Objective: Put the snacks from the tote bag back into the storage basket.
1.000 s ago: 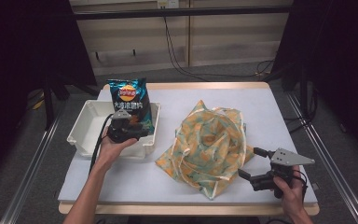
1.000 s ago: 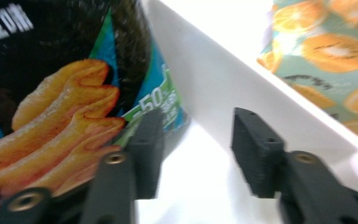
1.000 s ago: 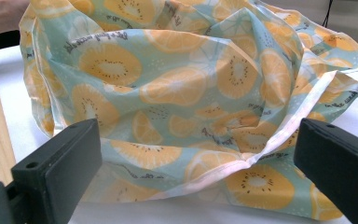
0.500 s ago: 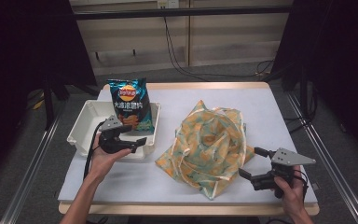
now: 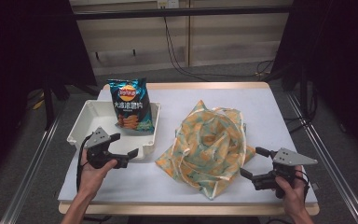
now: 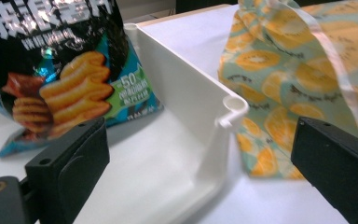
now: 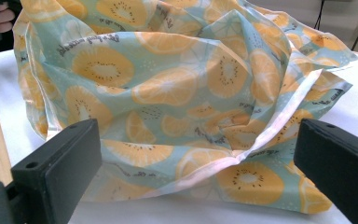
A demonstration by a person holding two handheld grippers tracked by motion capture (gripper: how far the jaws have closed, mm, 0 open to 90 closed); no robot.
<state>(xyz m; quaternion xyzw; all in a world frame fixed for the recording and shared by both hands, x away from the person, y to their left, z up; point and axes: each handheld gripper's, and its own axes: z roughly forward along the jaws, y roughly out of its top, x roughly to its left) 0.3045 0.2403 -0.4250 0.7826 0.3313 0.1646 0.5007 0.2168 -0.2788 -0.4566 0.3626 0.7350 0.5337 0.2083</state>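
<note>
Left hand-held gripper (image 5: 123, 150), jaws just opened wide and empty, hung by the white bin (image 5: 88, 120) holding the chip bag (image 5: 130, 106); right hand-held gripper (image 5: 252, 162) gaped before the fruit-print bag (image 5: 209, 144), best pinched by its hem.

This looks like a lab or recording studio set up for handling trials, not a home. Beyond the left gripper (image 5: 121, 151) and the right gripper (image 5: 254, 162), the white-topped table (image 5: 261, 112) stands alone on a grey floor (image 5: 335, 154), with dark curtains (image 5: 23, 56) hanging to either outer side of them. Further ahead of both, loose black cables (image 5: 177, 56) trail down a plain panelled wall (image 5: 223, 42), and metal rails (image 5: 317, 140) run along the table's sides.
</note>
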